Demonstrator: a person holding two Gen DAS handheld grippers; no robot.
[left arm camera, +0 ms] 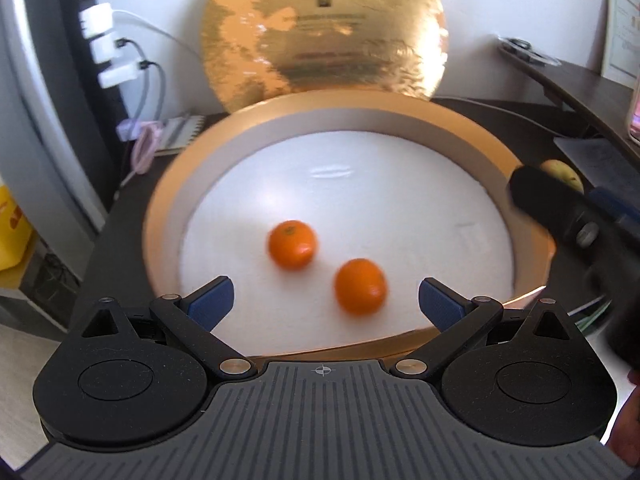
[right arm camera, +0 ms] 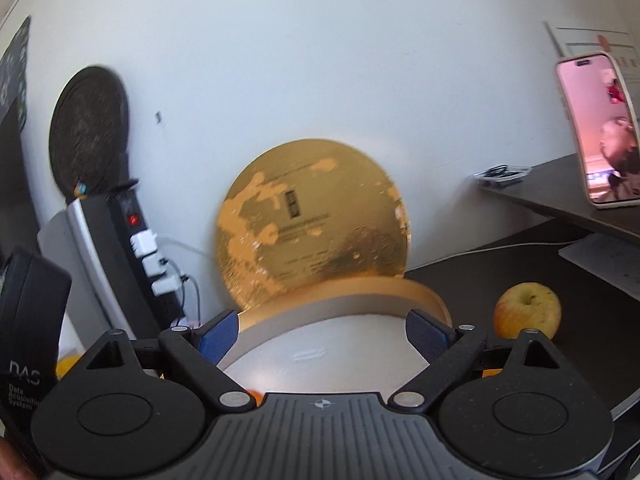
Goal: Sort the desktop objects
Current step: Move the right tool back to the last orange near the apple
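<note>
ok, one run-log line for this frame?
phase: sorting fruit | left hand-held gripper: open, empty | right hand-held gripper: open, empty | round box: two oranges inside | apple: outside on desk

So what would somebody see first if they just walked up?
Probably the two bright oranges lying apart on the white floor of the big round gold-rimmed box. Behind it a shiny gold lid leans on the wall, and an apple sits beside the box.
</note>
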